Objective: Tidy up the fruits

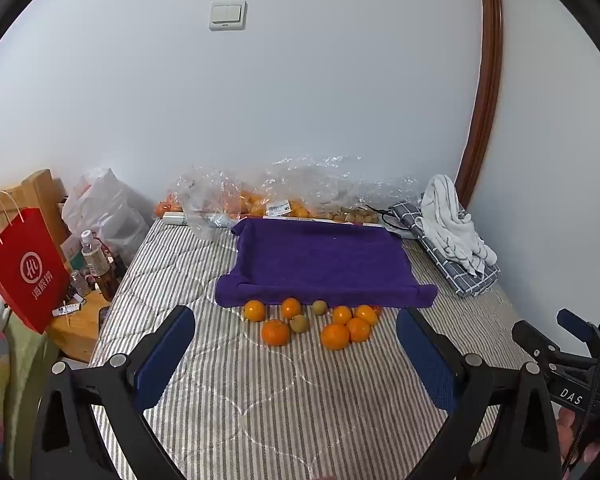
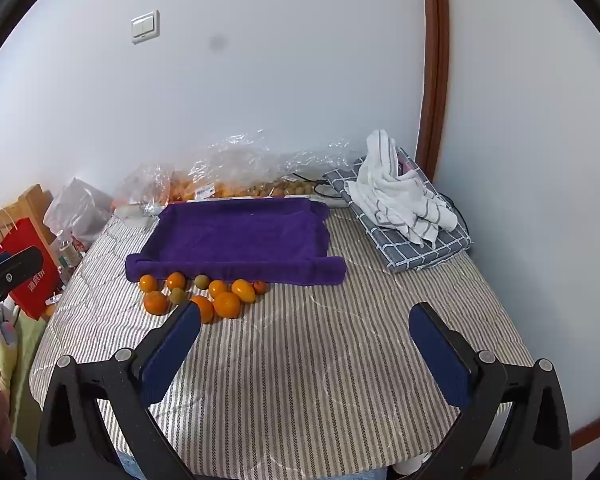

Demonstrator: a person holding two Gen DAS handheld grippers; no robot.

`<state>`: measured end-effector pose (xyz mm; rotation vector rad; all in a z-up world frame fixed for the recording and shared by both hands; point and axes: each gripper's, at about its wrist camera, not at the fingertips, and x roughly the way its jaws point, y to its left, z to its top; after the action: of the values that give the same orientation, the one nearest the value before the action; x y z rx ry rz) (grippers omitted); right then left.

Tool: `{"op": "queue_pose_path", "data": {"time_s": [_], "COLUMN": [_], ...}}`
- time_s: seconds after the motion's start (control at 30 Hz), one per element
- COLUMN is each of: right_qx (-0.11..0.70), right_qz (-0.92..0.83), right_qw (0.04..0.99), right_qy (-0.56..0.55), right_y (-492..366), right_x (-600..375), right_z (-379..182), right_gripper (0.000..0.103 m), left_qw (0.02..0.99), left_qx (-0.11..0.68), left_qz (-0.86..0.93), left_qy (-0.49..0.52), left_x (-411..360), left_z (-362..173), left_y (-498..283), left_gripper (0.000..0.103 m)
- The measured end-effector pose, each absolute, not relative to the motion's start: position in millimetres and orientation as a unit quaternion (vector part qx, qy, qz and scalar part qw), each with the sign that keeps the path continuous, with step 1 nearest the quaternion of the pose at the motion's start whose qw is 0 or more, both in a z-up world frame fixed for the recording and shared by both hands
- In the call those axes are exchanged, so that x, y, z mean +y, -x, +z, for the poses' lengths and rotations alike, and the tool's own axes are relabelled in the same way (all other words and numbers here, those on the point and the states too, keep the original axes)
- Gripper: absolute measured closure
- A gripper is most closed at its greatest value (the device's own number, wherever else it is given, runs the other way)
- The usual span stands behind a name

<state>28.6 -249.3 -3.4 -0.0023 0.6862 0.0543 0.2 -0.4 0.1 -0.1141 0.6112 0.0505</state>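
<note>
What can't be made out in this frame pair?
- Fruit in the clear plastic bags: both views, crinkled film blurs the count and kind.
- One orange: right wrist view, partly behind that claw's finger.
- Small reddish fruit: left wrist view, mostly behind an orange.
- Red paper bag contents: hidden by its own wall.

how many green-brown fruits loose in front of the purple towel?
2. One green-brown fruit sits against the purple towel edge; the other lies nearer the camera, among the oranges. More could hide under the towel's rolled edge.
</note>
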Motion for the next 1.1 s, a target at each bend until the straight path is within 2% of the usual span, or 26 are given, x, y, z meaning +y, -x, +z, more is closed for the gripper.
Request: {"op": "queue_pose_path", "data": {"time_s": [1.1], "right_qx": [0.335], "right_qz": [0.033], "right_qw": [0.942], "right_qy": [0.015], "right_y": [-24.2], "right_x": [-236.8], "right_z": [-2.8], "right_gripper": [0.001], "left_qw": [0.955], "left_qx": [0.292], "left_qz": [0.012], "left_qy": [0.056], "left_x": [-3.2], "left_z": [1.8], "left_y": [4.0], "left_gripper": [0.002]}}
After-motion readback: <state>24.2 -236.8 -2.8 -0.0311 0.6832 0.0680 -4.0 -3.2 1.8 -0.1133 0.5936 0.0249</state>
